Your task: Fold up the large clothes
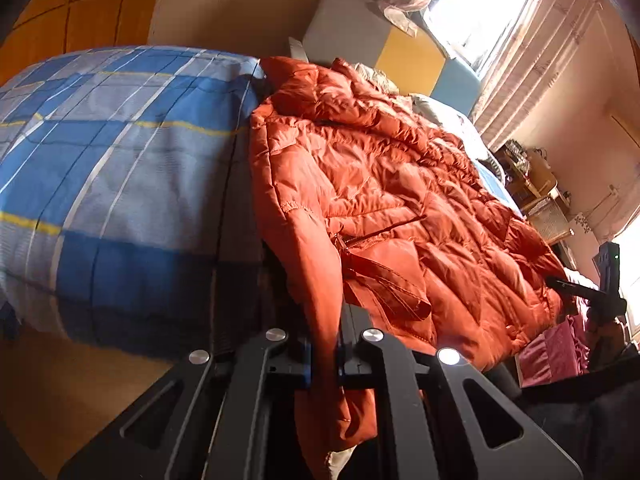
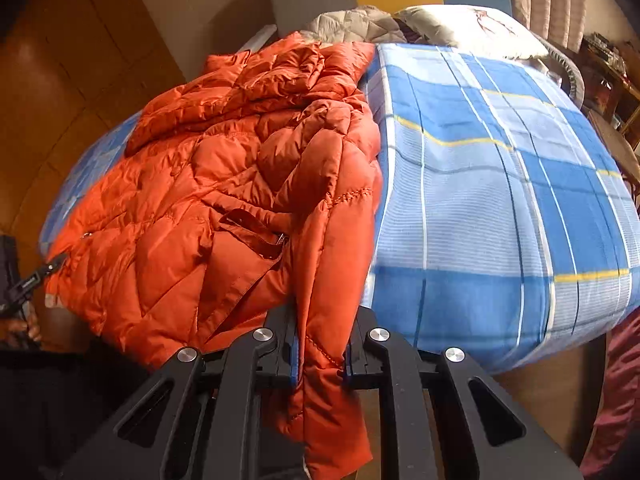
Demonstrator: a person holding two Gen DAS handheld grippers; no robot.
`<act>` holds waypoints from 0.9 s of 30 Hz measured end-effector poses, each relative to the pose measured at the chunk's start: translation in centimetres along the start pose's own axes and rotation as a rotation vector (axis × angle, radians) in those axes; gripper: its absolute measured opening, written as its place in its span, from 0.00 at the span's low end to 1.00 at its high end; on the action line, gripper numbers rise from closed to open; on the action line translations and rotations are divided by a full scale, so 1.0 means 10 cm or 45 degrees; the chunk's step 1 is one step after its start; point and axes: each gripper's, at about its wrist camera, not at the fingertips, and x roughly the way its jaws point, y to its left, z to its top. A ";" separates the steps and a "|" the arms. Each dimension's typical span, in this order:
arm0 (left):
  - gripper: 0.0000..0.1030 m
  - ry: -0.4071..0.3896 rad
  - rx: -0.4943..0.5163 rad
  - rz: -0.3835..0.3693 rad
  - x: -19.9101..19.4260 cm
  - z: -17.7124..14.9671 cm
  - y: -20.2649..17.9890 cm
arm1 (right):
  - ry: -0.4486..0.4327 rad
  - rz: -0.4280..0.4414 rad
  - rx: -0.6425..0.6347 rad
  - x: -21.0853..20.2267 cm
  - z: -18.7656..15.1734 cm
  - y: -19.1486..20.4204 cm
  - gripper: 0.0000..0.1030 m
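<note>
On the bed (image 1: 120,168), over a blue checked sheet (image 2: 500,184): one large orange quilted jacket (image 1: 380,184), spread lengthwise with its hem at the near edge and its collar toward the headboard (image 1: 412,56). Left tool (image 1: 323,356): closed on the jacket's hem corner, fabric pinched flat between the blue-edged pads, a loose tail of cloth hanging below the jaws toward the camera. Right tool (image 2: 320,356): closed likewise on the opposite hem corner, a thicker quilted roll bunched in the grip and draping down past the jaws. No earlier view is available, so nothing can be said of how the jaws came to this. Purpose, as judged: both lower corners are held so the bottom half can be carried up and over toward the collar in one even fold, keeping the hem straight. Pose: each tool points steeply downward at the bed edge, the two set apart at the jacket's width; each appears at the edge of the other's view. A hand (image 2: 18,330) grips the left handle, seen low in the right wrist view. Further items: grey padded bedding (image 2: 352,24) by the headboard, curtain (image 1: 532,72), cluttered shelf (image 1: 536,184).
</note>
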 end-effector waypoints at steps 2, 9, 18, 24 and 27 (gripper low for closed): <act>0.07 0.019 -0.014 -0.001 0.00 -0.07 0.06 | 0.042 0.017 0.007 0.03 -0.05 -0.02 0.14; 0.31 0.057 -0.074 0.006 0.15 -0.08 0.25 | 0.118 0.072 0.119 0.32 -0.05 -0.17 0.17; 0.06 0.074 0.000 0.000 0.10 -0.12 0.18 | 0.160 0.123 0.080 0.39 -0.17 -0.18 0.15; 0.05 0.067 0.021 -0.038 -0.10 -0.14 0.17 | 0.156 0.111 0.017 0.29 -0.20 -0.12 0.12; 0.05 0.031 0.004 -0.093 -0.25 -0.07 0.17 | 0.117 0.122 0.000 0.16 -0.12 -0.09 0.11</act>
